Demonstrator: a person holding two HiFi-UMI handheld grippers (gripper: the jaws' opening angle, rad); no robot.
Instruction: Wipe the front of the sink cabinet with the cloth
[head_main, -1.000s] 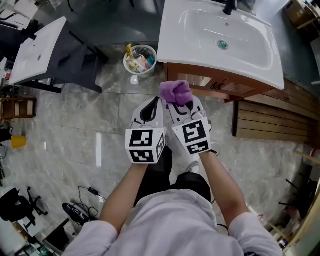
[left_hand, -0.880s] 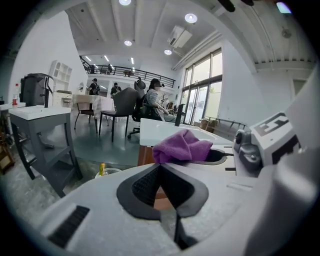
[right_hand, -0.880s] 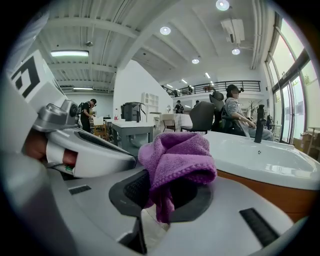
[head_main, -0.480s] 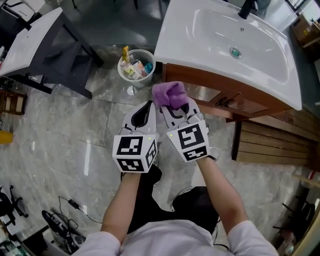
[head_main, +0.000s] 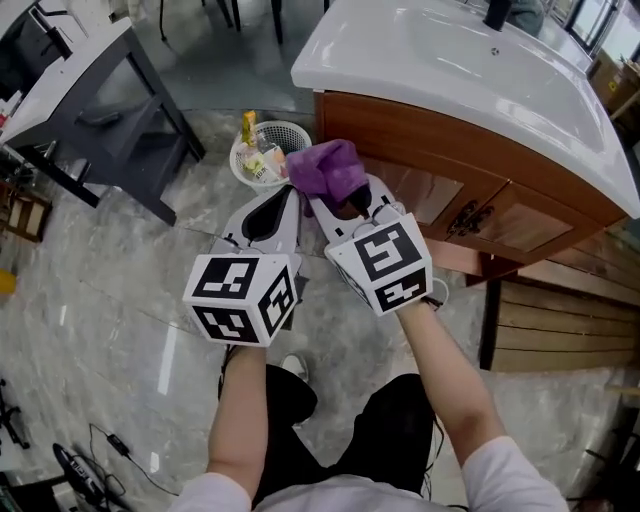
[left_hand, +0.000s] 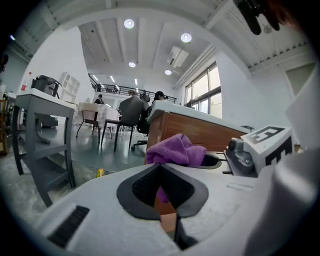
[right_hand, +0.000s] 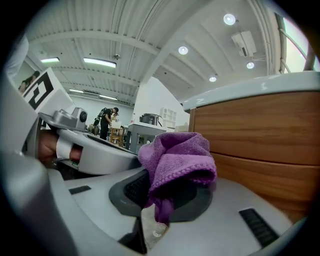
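Although the right tongs clench the purple cloth near the sink cabinet front, wiping seems not yet begun; the left tongs sit closed and empty.

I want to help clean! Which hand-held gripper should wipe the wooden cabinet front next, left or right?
Right. The right hand-held gripper is clamped on the purple cloth, close to the cabinet front. The left hand-held gripper is shut and holds nothing.
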